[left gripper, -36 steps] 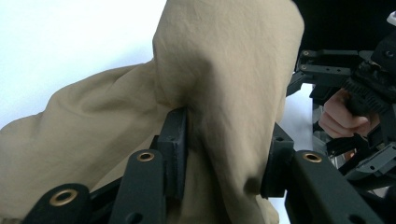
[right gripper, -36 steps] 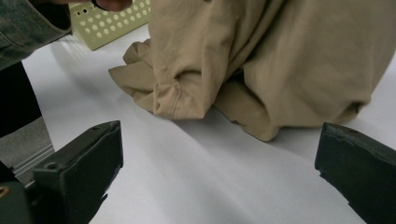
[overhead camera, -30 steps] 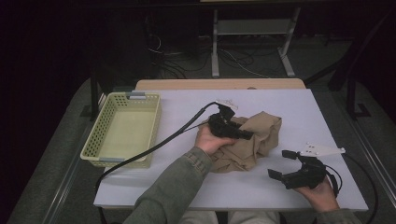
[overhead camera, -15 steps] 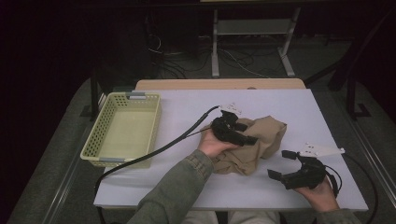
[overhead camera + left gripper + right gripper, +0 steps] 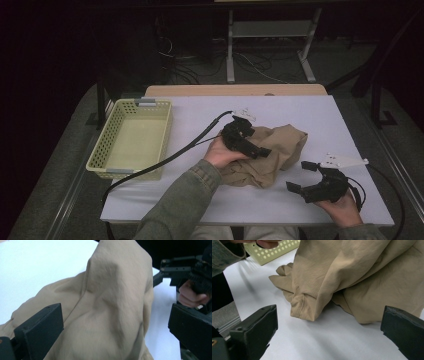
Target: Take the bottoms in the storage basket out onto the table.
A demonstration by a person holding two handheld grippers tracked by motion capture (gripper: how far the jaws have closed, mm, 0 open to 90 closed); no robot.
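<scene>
Up close, cloth's (image 5: 352, 277) hemmed corner (image 5: 303, 307)

The person wears a grey-green sleeve (image 5: 180, 200) with a cuff at the wrist. The left gripper (image 5: 255, 148) is black with blocky jaws, and a long black cable (image 5: 165, 157) trails from it. The right gripper (image 5: 303, 176) is black too, with a grey three-cornered plate (image 5: 342, 161) on top.
</scene>
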